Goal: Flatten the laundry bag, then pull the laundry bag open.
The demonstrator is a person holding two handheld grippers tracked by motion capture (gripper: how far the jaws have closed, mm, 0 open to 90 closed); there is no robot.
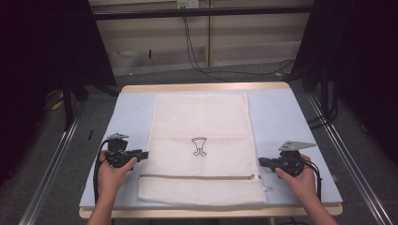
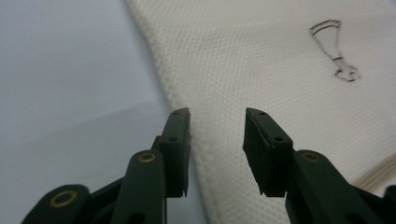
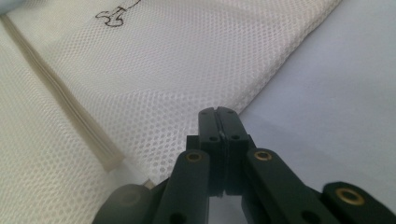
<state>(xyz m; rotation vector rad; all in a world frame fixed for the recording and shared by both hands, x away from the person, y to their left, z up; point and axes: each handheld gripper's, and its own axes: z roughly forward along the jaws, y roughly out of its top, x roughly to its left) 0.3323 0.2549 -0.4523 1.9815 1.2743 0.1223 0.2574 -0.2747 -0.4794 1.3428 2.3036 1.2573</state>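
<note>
A white mesh laundry bag (image 1: 199,126) lies flat on the pale blue table top (image 1: 281,117), with a small black line drawing (image 1: 199,146) at its middle and a zipper (image 1: 197,176) running across near its front end. My left gripper (image 1: 145,153) is at the bag's left edge. In the left gripper view it (image 2: 217,114) stands open just above that edge of the mesh (image 2: 261,60), with nothing between the jaws. My right gripper (image 1: 261,161) sits at the bag's right edge, just above the zipper line. Its jaws (image 3: 218,112) are shut, tips at the mesh border (image 3: 177,60); no fabric shows between them.
The table has a wooden rim (image 1: 206,87) at the far side. Bare blue surface lies to both sides of the bag. Black cables (image 1: 197,61) trail on the floor beyond, and dark frame posts (image 1: 68,101) stand at the left and right.
</note>
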